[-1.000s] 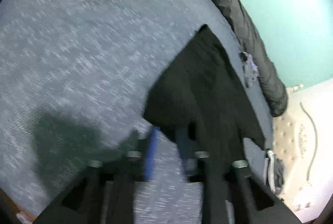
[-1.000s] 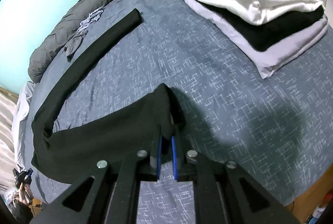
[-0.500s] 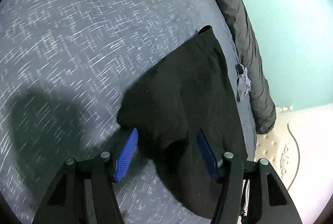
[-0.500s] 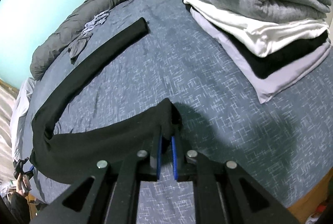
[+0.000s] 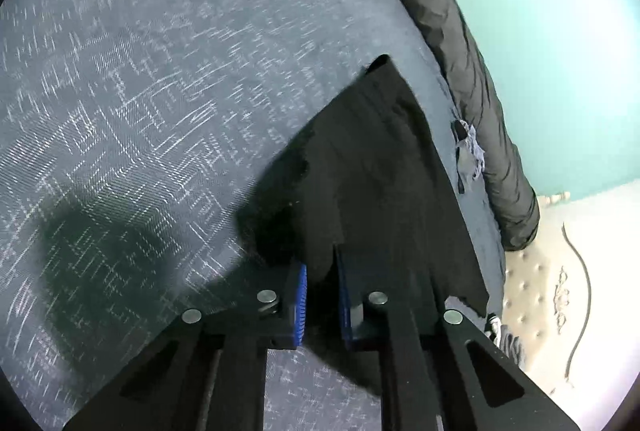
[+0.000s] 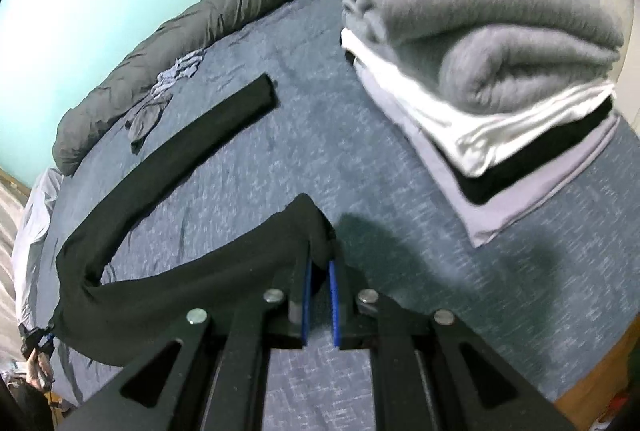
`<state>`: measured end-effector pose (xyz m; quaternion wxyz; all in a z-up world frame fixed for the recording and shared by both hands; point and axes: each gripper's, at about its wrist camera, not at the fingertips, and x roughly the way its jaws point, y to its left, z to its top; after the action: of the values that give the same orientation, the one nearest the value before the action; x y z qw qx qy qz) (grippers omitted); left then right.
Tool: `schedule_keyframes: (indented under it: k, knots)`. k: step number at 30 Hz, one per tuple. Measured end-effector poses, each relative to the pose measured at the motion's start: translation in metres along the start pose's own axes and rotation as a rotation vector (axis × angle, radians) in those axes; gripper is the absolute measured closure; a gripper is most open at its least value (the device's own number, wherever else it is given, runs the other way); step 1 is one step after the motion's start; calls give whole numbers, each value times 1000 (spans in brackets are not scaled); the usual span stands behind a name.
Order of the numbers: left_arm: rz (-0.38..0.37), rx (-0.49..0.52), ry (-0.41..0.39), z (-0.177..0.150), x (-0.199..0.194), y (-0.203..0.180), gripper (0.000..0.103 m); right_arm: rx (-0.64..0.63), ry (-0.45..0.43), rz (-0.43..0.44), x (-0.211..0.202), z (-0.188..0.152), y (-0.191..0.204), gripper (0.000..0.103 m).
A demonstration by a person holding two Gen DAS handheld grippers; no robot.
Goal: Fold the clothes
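On the left, the left gripper has closed: half a second ago its blue pads stood wide apart on either side of a black fold, and now they are drawn together on a bunch of the black trousers, pinching the cloth between them. The trousers spread away from the pads across the blue bedcover, with a rolled grey duvet lying along the far edge by the wall.

On the right, the right gripper is unchanged over the last second, its pads still clamped on another edge of the same trousers. From there one leg trails off in a long curve across the bedcover, its end lying flat and well apart from both tools. A stack of folded clothes sits to the right, and a small crumpled grey garment lies near the duvet.

With both tools now gripping the cloth, the trousers look ready to be lifted or drawn over for a fold; the fold itself does not yet appear made.
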<state>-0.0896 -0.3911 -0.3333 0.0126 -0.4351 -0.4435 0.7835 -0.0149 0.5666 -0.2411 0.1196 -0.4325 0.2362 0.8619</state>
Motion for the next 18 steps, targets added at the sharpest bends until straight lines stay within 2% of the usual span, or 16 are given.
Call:
schedule_keyframes:
  k: [5, 7, 13, 18]
  knots:
    - [-2, 80, -4, -14, -20, -21, 91, -10, -26, -24, -14, 11, -8, 97]
    - [34, 94, 35, -21, -16, -19, 91, -10, -13, -33, -12, 12, -12, 97]
    - [97, 32, 59, -29, -3, 8, 91, -21, 79, -38, 12, -3, -14, 97]
    - [92, 64, 24, -21, -9, -7, 91, -40, 79, -29, 13, 1, -7, 97]
